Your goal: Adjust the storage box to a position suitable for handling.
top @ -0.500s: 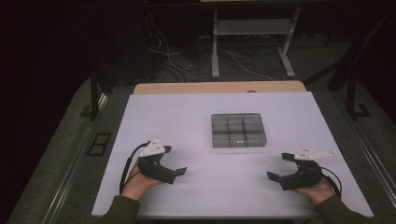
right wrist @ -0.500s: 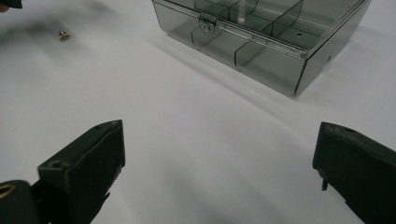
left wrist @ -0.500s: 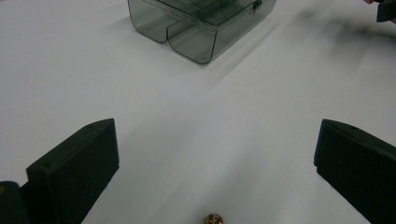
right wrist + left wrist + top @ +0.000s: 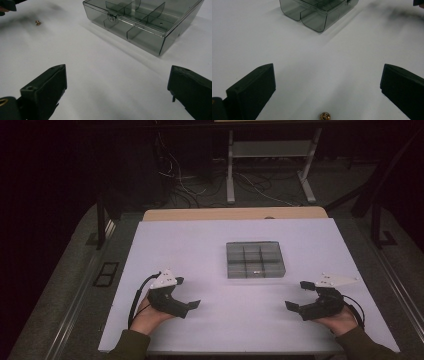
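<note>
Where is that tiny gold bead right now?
The bead lies on the white table, between the open jaws of the left gripper; the right gripper view shows it left of the box.

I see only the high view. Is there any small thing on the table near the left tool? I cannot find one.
Observer: Yes, a small golden bead lies on the white table, in front of the open left tool.
Operator: Is the box closed?
Observer: The smoky compartment box has its lid down; a small latch sits on its front.
Operator: Is something inside?
Observer: I cannot tell through the tinted plastic.
</note>
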{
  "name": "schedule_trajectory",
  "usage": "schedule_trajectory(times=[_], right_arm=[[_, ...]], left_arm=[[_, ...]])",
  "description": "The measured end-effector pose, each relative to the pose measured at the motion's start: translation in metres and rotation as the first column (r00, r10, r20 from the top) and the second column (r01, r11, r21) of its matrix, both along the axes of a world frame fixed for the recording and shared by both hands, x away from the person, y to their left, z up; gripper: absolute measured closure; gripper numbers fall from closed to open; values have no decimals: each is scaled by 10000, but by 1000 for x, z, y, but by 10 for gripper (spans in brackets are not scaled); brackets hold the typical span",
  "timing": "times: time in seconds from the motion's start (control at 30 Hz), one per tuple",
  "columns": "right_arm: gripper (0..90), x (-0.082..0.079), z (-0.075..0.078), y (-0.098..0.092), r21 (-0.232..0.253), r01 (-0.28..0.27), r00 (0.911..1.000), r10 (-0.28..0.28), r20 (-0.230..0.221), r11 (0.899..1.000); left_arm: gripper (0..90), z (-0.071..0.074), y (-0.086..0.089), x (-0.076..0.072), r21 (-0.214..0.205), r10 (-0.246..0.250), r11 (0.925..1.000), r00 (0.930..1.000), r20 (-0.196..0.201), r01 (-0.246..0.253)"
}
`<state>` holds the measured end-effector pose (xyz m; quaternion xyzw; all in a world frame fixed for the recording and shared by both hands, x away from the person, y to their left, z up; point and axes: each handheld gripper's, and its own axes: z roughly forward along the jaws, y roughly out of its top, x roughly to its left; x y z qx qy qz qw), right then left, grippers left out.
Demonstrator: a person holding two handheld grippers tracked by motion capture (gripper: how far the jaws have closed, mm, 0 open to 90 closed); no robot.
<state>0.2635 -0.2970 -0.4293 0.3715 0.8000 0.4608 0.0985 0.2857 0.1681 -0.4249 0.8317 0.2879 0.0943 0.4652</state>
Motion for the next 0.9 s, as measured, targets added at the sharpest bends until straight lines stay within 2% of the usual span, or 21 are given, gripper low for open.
schedule_trajectory(times=[0.4,0.9], right_arm=[[23,7,7,4,60,-19,10000,18,80,10000],[23,20,13,9,166,-17,9998,14,201,9999]], left_arm=[[0,0,2,-2,-251,33,9997,10000,-23,-34],[0,0,2,-2,-178,93,9998,9999,-67,-94]])
